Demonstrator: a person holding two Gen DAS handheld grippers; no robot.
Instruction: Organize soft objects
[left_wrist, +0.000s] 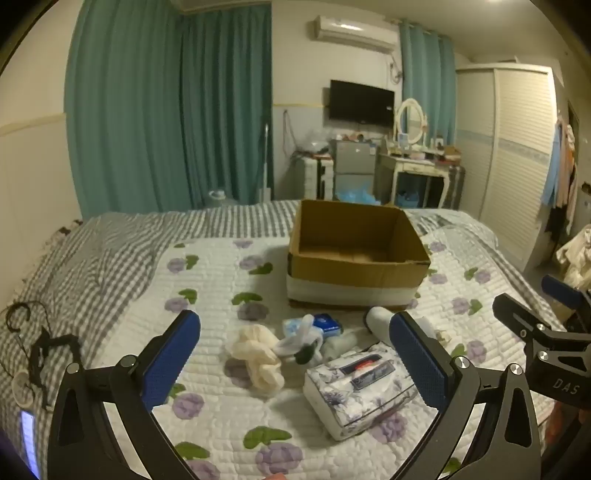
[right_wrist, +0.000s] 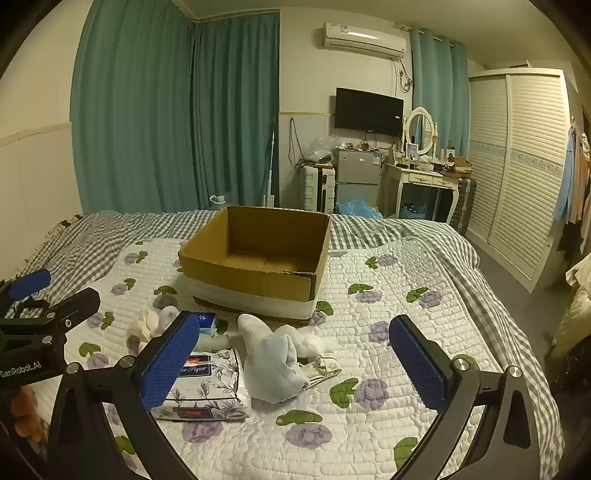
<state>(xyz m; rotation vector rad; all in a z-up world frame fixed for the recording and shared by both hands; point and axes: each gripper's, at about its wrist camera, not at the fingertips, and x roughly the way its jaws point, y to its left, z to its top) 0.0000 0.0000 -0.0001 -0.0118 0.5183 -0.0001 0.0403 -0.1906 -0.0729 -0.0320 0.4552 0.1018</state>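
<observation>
Socks: pale grey-white knotted sock bundle (right_wrist: 275, 369), light and squashy, at 11 o'clock of right hand-held gripper (right_wrist: 295, 363); pinch mid-bundle. Both hand-held grippers spread, empty; left hand-held gripper (left_wrist: 295, 363).

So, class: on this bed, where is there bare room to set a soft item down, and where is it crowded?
Free: the inside of the cardboard box, which looks empty, and the quilt right of the box, toward the gingham sheet. Crowded: the strip in front of the box, where the cream cloth, tissue pack, pale blue sock and small packets lie close together.
</observation>
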